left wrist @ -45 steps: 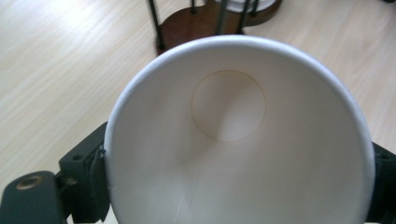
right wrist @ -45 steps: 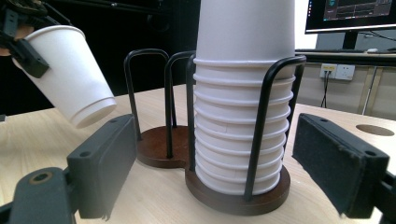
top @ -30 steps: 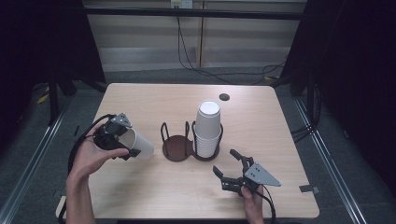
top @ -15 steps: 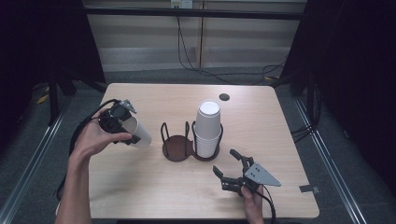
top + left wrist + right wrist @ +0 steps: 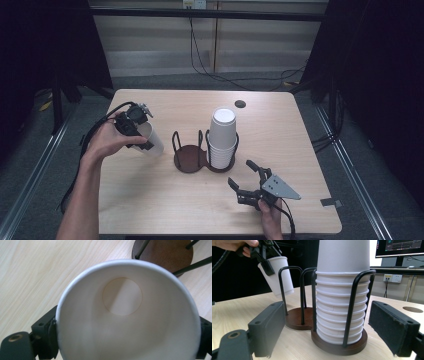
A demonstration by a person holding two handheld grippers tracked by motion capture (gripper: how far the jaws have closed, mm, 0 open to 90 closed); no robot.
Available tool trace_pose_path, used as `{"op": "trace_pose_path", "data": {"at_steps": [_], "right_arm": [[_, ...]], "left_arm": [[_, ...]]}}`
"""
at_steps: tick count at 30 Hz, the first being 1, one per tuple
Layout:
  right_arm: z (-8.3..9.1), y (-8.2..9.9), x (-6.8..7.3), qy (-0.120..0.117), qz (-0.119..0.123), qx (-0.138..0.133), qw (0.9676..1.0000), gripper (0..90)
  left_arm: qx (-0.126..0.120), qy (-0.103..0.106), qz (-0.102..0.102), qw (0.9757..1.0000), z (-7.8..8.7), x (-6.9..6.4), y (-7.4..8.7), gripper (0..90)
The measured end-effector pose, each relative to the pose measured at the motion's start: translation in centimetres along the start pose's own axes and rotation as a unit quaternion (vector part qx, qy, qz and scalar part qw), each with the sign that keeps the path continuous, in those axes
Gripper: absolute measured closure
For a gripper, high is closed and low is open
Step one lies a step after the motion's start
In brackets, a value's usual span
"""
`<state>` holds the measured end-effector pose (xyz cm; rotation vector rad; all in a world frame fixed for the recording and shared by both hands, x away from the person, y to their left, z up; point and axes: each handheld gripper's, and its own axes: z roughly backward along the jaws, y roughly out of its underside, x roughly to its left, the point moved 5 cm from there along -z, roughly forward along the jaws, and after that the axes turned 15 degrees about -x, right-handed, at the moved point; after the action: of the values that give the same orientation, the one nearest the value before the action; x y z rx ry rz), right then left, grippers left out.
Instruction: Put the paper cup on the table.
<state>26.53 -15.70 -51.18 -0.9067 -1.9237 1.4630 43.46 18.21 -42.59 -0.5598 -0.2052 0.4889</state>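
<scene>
My left gripper (image 5: 141, 134) is shut on the rim of a single white paper cup (image 5: 152, 142), held tilted above the table just left of the holder. In the left gripper view I look into the cup's empty inside (image 5: 122, 297), with a black jaw on each side. The dark wooden two-slot cup holder (image 5: 189, 159) has its left slot empty; its right slot carries a tall stack of white cups (image 5: 222, 135). My right gripper (image 5: 246, 184) rests near the front edge, open, with its jaws facing the stack (image 5: 342, 302) and nothing between them.
The light wooden table (image 5: 150, 200) has a small dark round hole (image 5: 240, 104) near its far edge. Cables run over the floor behind it. A lit monitor (image 5: 399, 247) stands off to the side in the right gripper view.
My left hand has carried the cup away from the person, toward the far side of the table and slightly right. The right gripper has stayed where it was.
</scene>
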Motion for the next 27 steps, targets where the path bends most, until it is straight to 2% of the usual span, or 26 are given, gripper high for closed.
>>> {"op": "trace_pose_path", "data": {"at_steps": [4, 9, 13, 17, 19, 21, 24, 27], "right_arm": [[0.0, 0.0, 0.0, 0.0, 0.0, 0.0, 1.0, 13.5], [0.0, 0.0, 0.0, 0.0, -0.001, 0.002, 1.0, 13.6], [0.0, 0.0, 0.0, -0.001, -0.001, 0.002, 1.0, 13.6], [0.0, 0.0, 0.0, -0.002, 0.0, 0.001, 1.0, 13.6], [0.0, 0.0, 0.0, -0.002, 0.0, 0.001, 1.0, 13.7], [0.0, 0.0, 0.0, -0.001, -0.001, 0.002, 1.0, 13.7], [0.0, 0.0, 0.0, 0.0, -0.001, 0.001, 1.0, 13.7], [0.0, 0.0, 0.0, 0.0, 0.0, 0.001, 1.0, 13.7]], "left_arm": [[0.011, -0.005, -0.003, 0.9999, -1.2, 0.0, 0.0, 9.9], [0.012, -0.012, -0.007, 0.9998, -2.2, -0.3, -0.3, 9.3], [0.023, -0.025, -0.013, 0.9993, -3.0, -0.2, -0.5, 8.8], [0.023, -0.038, -0.013, 0.9989, -3.8, 0.3, -0.8, 7.6], [0.02, -0.034, -0.004, 0.9992, -4.0, 0.4, -0.8, 6.8], [0.017, -0.031, -0.013, 0.9993, -4.2, 0.3, -0.9, 6.1], [0.005, -0.028, -0.012, 0.9995, -4.5, 0.1, -1.1, 6.1], [0.005, -0.027, -0.012, 0.9995, -4.8, 0.1, -1.1, 6.1]]}}
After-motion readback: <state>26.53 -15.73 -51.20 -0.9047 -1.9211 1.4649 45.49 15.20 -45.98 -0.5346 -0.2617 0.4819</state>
